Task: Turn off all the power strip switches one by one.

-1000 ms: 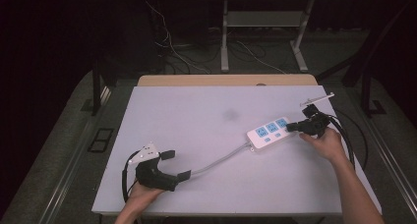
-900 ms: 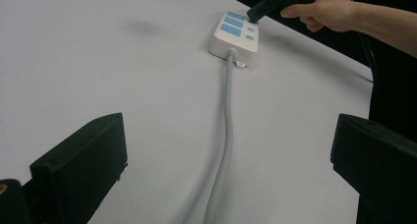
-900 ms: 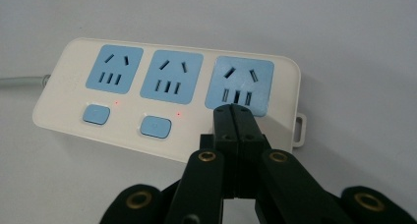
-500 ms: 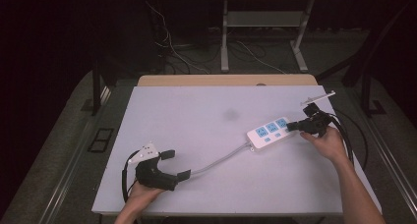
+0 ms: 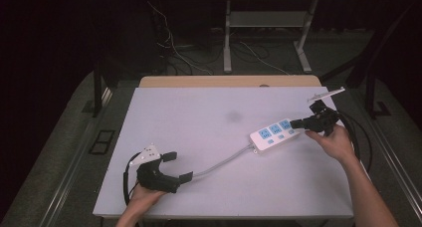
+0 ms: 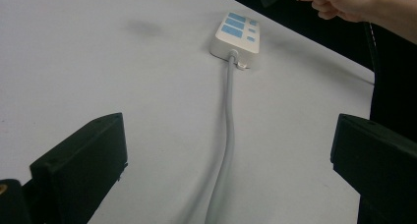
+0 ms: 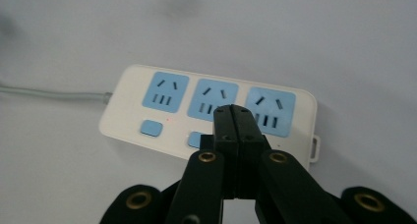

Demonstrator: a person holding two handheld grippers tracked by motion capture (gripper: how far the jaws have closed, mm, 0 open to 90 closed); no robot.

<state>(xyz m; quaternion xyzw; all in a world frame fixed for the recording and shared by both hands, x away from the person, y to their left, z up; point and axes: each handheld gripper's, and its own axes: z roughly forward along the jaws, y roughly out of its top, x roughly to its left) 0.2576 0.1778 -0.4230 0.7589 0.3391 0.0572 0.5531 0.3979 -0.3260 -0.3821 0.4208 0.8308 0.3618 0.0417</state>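
Note:
A white power strip (image 5: 273, 133) with three blue sockets lies on the right part of the white table (image 5: 199, 112). Its grey cord (image 5: 219, 165) runs left toward my left gripper (image 5: 177, 167), which rests near the front left edge. In the left gripper view the left gripper (image 6: 228, 153) is open wide and the cord (image 6: 230, 111) passes between its jaws untouched, leading to the strip (image 6: 237, 33). My right gripper (image 5: 299, 123) is at the strip's right end. In the right gripper view the right gripper (image 7: 238, 117) is shut with nothing in it, hovering just above the sockets (image 7: 219, 100).
A wooden tabletop edge (image 5: 229, 81) borders the far side, with metal legs and loose wires on the dark floor behind. The right gripper's black cable (image 5: 359, 137) loops off the table's right edge. A faint grey smudge (image 5: 232, 116) marks the table's middle.
The right gripper has lifted a little above the strip's right end, still shut. The left gripper, the strip and the cord have stayed in place.

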